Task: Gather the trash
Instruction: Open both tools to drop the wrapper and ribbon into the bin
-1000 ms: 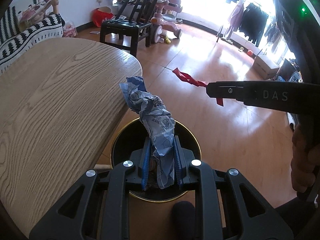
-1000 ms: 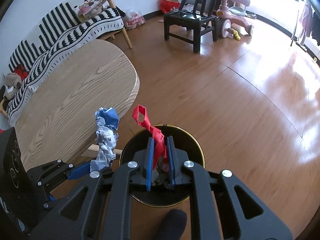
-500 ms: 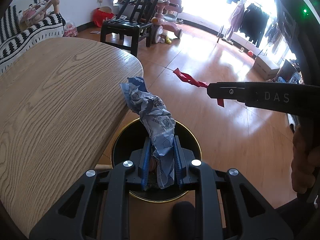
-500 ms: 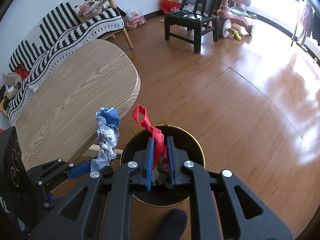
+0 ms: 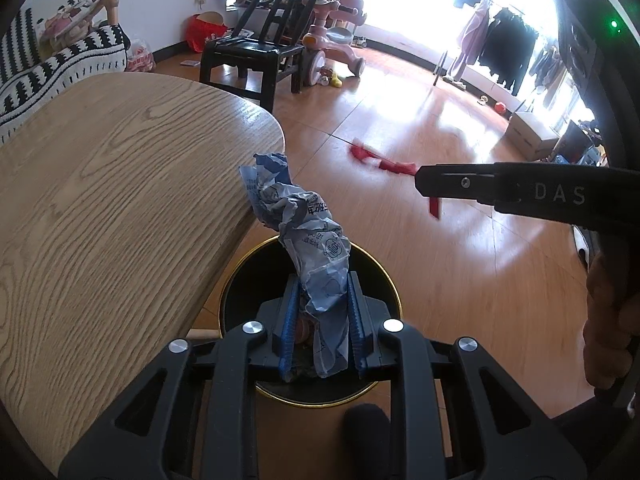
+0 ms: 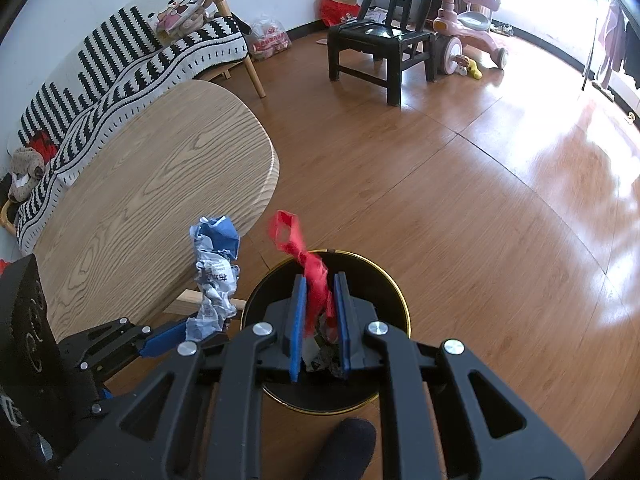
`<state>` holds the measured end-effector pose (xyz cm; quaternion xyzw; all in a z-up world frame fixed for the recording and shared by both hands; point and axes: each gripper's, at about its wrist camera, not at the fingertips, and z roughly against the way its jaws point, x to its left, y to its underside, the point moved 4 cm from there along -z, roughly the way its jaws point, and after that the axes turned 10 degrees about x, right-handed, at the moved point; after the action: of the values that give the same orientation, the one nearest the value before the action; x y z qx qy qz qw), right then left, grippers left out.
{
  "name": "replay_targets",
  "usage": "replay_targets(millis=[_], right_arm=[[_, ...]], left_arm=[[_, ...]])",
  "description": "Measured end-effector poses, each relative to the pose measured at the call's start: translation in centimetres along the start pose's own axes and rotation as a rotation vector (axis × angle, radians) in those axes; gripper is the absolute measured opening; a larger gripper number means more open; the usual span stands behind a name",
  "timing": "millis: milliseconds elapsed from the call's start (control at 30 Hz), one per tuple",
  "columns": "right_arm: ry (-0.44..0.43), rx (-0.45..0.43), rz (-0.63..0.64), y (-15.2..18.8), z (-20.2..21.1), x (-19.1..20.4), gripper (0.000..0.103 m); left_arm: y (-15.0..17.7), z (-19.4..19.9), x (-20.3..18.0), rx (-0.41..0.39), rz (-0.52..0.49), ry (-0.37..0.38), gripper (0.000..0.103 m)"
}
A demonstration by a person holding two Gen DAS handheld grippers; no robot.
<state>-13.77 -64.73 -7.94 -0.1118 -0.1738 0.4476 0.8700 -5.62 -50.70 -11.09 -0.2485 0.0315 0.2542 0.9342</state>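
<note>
My left gripper (image 5: pixel 320 280) is shut on a crumpled blue and white wrapper (image 5: pixel 304 232) and holds it over a black trash bin with a gold rim (image 5: pixel 236 280). My right gripper (image 6: pixel 320 280) holds a red strip of trash (image 6: pixel 310 268) over the same bin (image 6: pixel 392 288); its jaws look slightly wider than before and the strip is blurred. The right gripper also shows in the left wrist view (image 5: pixel 424 180) with the red strip (image 5: pixel 380 162). The left gripper (image 6: pixel 176 334) and wrapper (image 6: pixel 214 276) show in the right wrist view. Some trash lies in the bin.
A wooden oval table (image 5: pixel 100 200) stands just left of the bin, its edge close to the wrapper. A black chair (image 6: pixel 380 48), a pink ride-on toy (image 6: pixel 468 28) and a striped sofa (image 6: pixel 120 68) stand further off on the wooden floor.
The right gripper's jaws have spread a little and the red strip now looks blurred, as if moving. The left gripper still holds the wrapper over the bin, almost unmoved.
</note>
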Motion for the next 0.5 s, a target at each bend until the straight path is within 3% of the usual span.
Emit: replay_targets(millis=[67, 100, 167, 200, 267, 333, 433, 500], right_arm=[[-0.007, 0.004, -0.008, 0.0, 0.0, -0.2, 0.014], [-0.008, 0.004, -0.010, 0.0, 0.0, -0.2, 0.018], [-0.012, 0.004, -0.013, -0.1, 0.0, -0.4, 0.047], [-0.007, -0.007, -0.016, -0.1, 0.2, -0.5, 0.071], [0.001, -0.026, -0.011, -0.2, 0.5, -0.4, 0.073], [-0.005, -0.033, -0.011, -0.2, 0.7, -0.3, 0.073], [-0.003, -0.041, -0.019, -0.3, 0.9, -0.4, 0.073], [-0.004, -0.046, -0.024, -0.4, 1.1, -0.5, 0.073]], left_arm=[[0.1, -0.1, 0.1, 0.001, 0.008, 0.003, 0.027], [0.1, -0.2, 0.1, 0.000, 0.011, 0.002, 0.034], [0.2, -0.3, 0.2, -0.009, 0.020, -0.001, 0.051], [0.1, -0.2, 0.2, -0.013, 0.024, 0.002, 0.056], [0.0, -0.1, 0.2, -0.018, 0.027, 0.004, 0.061], [0.0, 0.1, 0.1, -0.030, 0.027, -0.002, 0.076], [0.0, 0.3, 0.2, -0.038, 0.036, -0.007, 0.088], [0.0, 0.6, 0.4, -0.047, 0.043, -0.022, 0.091]])
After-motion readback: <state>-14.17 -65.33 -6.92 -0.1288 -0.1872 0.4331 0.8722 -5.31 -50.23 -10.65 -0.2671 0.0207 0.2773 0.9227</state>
